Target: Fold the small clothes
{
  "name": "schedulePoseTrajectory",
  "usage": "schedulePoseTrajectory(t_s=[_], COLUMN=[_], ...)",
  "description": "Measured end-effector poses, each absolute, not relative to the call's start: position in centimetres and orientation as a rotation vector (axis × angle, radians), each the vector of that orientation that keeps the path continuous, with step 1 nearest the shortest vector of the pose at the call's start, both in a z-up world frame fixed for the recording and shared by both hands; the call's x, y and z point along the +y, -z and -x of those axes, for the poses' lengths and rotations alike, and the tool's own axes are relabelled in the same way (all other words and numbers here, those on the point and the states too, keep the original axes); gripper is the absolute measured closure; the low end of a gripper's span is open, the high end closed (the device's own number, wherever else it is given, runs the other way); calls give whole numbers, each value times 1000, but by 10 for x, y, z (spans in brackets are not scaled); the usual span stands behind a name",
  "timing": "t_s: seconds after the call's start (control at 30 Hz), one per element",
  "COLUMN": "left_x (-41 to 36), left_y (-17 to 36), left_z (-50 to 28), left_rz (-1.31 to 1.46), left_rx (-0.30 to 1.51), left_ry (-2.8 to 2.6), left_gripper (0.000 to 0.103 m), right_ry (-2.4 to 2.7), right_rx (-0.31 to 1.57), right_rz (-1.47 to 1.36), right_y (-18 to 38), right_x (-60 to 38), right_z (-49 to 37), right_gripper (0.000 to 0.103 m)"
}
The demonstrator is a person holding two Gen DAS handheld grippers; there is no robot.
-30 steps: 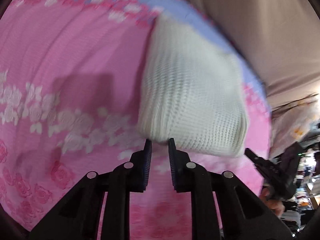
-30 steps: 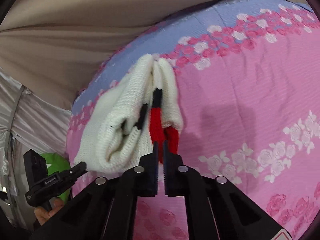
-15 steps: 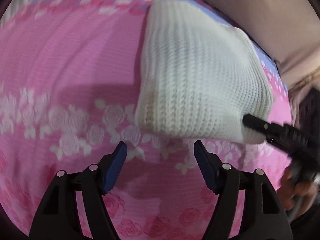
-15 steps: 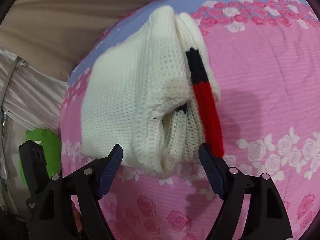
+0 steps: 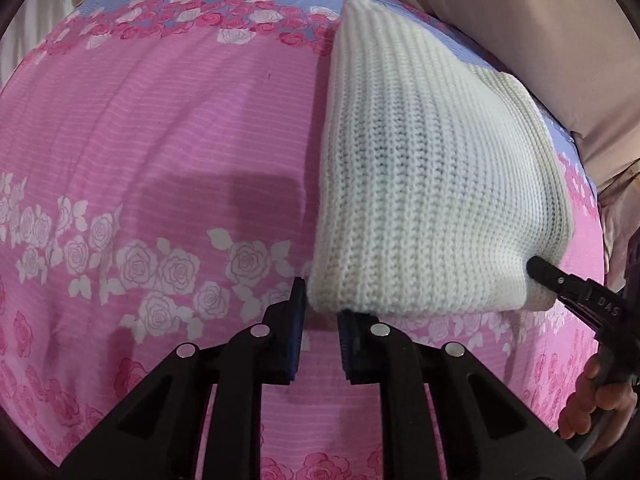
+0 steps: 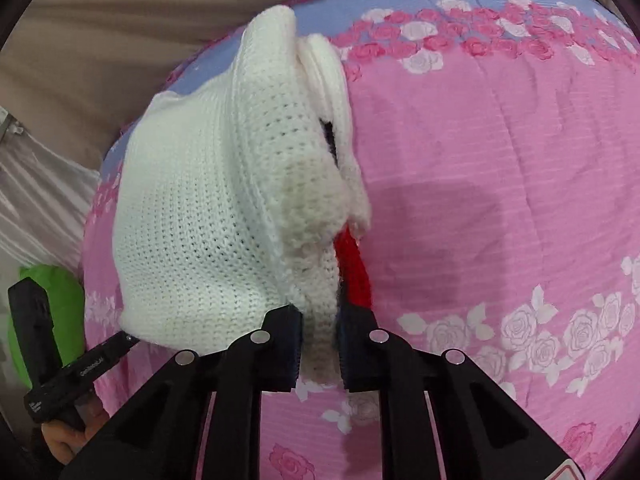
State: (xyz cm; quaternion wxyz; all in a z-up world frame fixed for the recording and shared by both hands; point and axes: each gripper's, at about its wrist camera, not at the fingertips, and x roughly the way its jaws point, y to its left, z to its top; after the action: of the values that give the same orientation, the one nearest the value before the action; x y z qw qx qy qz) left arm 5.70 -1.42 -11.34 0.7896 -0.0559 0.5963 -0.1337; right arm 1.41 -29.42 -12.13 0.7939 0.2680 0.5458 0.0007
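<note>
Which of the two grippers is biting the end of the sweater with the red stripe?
The right gripper. It is shut on the sweater beside the red stripe; the left gripper meets only plain white knit.

The left wrist camera sat just behind the left gripper [image 5: 320, 316], looking forward and down along its fingers, close over the pink floral bedsheet [image 5: 160, 140], with the white knitted garment [image 5: 420, 184] filling its right half. The right wrist camera sat likewise behind the right gripper [image 6: 318, 344], equally near, the garment [image 6: 208, 216] on its left. Both views shared the garment and sheet [image 6: 500, 160]; each caught the other gripper at its lower outer edge.
</note>
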Motion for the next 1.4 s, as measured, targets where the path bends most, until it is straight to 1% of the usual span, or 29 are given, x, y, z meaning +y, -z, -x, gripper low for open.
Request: schedulePoseTrajectory(t_s=[0.03,0.13,0.2,0.27,0.3,0.33,0.37,0.4,0.43,0.47,0.57,0.6,0.8,0.97,1.4], left_x=[-13,-13,-15,-17,-17,-21,-25,-29,-32,-39,-56,-61,-71,-77,-75], left_y=[109,90,75,63,58,52,46,41,39,35,29,29,29,24,23], left_z=[-54,-44,-31,-21,-18,-13,-6,-2,-1,4,14,17,26,32,32], left_rz=[118,111,78,68,69,65,49,28,3,-35,-129,-151,-175,-194,-185], left_rx=[1278,1238,1207,1171,1154,1132,1103,1076,1048,1010,949,943,918,893,897], left_ry=[288,287,278,263,255,248,236,227,223,220,220,219,198,188,164], left_gripper=[86,85,78,52,48,41,32,27,19,14,14,14,14,14,14], right_ry=[6,19,37,70,93,114,138,155,171,200,237,243,255,253,244], right_rx=[1172,1159,1120,1092,1084,1072,1062,1054,1046,1034,994,985,981,991,983], right_rz=[-583,-543,-531,-538,-539,-537,-529,-520,-507,-482,-415,-393,-340,-337,-310], right_y=[116,97,81,69,65,60,56,53,50,46,39,38,34,35,30], right_x=[-294,-294,-296,-298,-298,-296,-293,-292,-288,-282,-265,-259,-245,-242,-228], right_z=[-14,-8,6,24,28,38,48,54,61,68,77,78,87,92,92], right_gripper=[89,82,73,69,68,68,65,60,58,55,45,44,39,39,38])
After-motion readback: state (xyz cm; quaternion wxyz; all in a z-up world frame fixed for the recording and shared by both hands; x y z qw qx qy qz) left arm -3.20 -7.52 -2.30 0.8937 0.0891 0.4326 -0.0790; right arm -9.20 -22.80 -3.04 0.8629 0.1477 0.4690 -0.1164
